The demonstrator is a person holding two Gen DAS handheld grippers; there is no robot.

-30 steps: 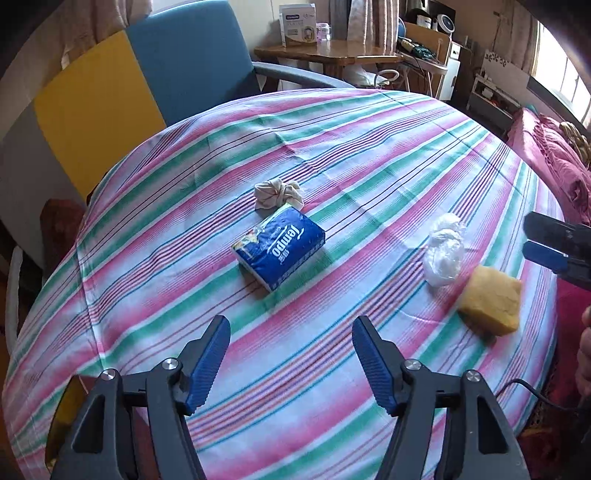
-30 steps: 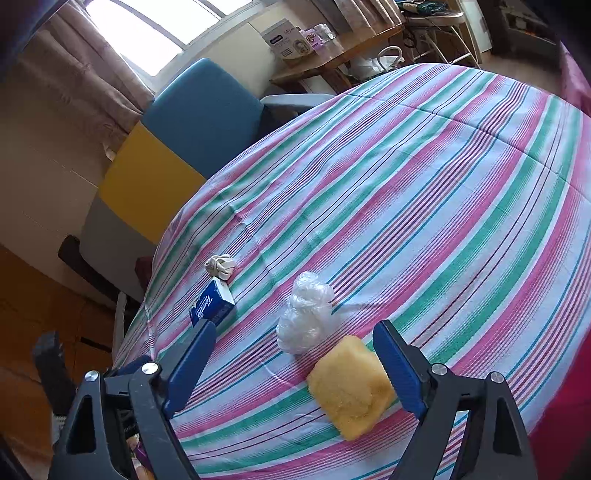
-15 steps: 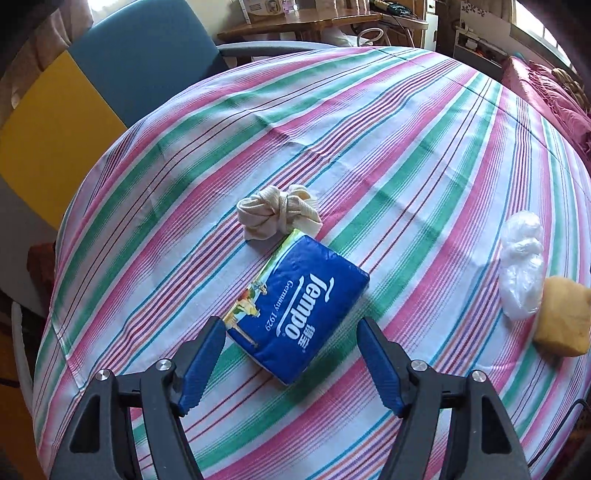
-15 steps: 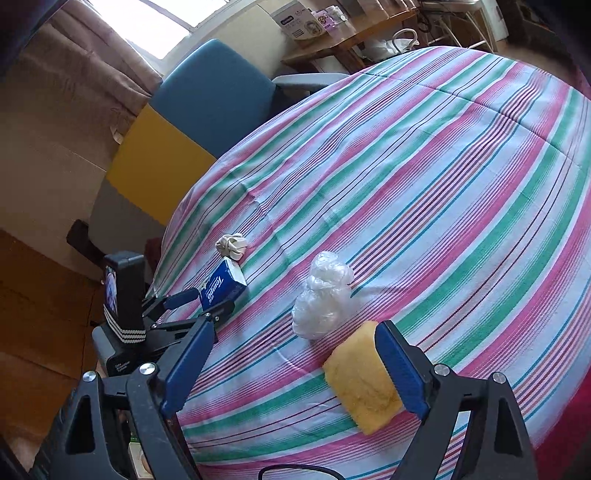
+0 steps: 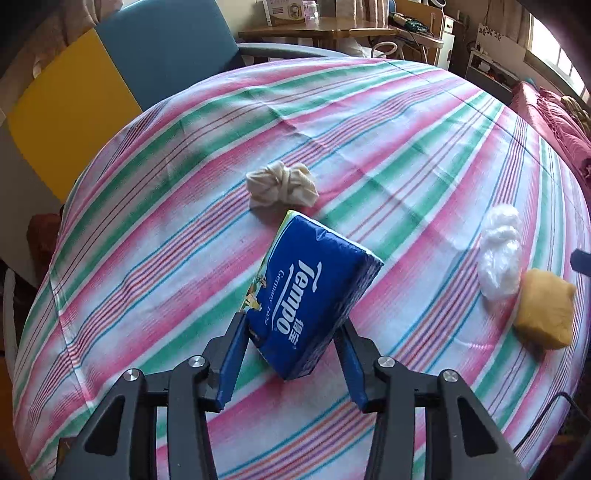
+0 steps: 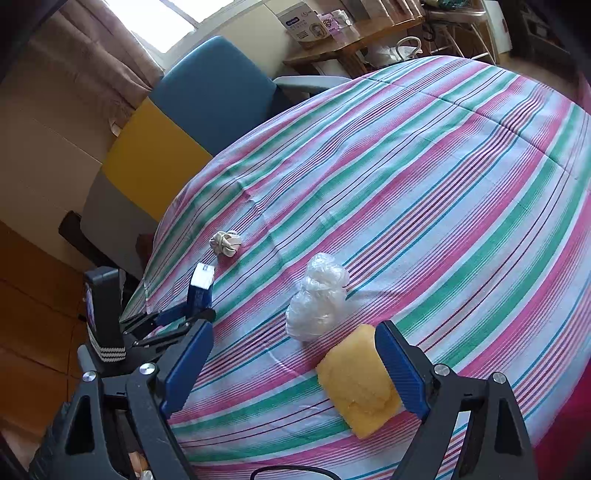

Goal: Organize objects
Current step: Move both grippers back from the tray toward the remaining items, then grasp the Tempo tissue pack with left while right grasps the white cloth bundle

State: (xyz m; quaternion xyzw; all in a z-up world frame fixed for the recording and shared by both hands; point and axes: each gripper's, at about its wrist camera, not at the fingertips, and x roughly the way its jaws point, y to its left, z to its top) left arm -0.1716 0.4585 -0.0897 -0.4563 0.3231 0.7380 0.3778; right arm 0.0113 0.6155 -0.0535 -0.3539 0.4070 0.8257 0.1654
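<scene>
My left gripper (image 5: 291, 332) is shut on a blue Tempo tissue pack (image 5: 310, 291) and holds it tilted up off the striped tablecloth (image 5: 369, 122); it also shows in the right wrist view (image 6: 200, 286). A knotted beige cloth (image 5: 281, 183) lies just beyond the pack. A crumpled clear plastic bag (image 5: 499, 256) and a yellow sponge (image 5: 543, 314) lie at the right. My right gripper (image 6: 291, 358) is open and empty, above the sponge (image 6: 356, 384) and the bag (image 6: 319, 297).
A blue and yellow chair (image 5: 110, 74) stands behind the round table. A wooden desk (image 5: 332, 29) with boxes stands further back. A pink sofa (image 5: 554, 122) is at the right. The table's edge (image 6: 159, 258) drops off at the left.
My left gripper moved forward, closed on the tissue pack and lifted it off the cloth. My right gripper stayed open and shifted slightly closer to the sponge.
</scene>
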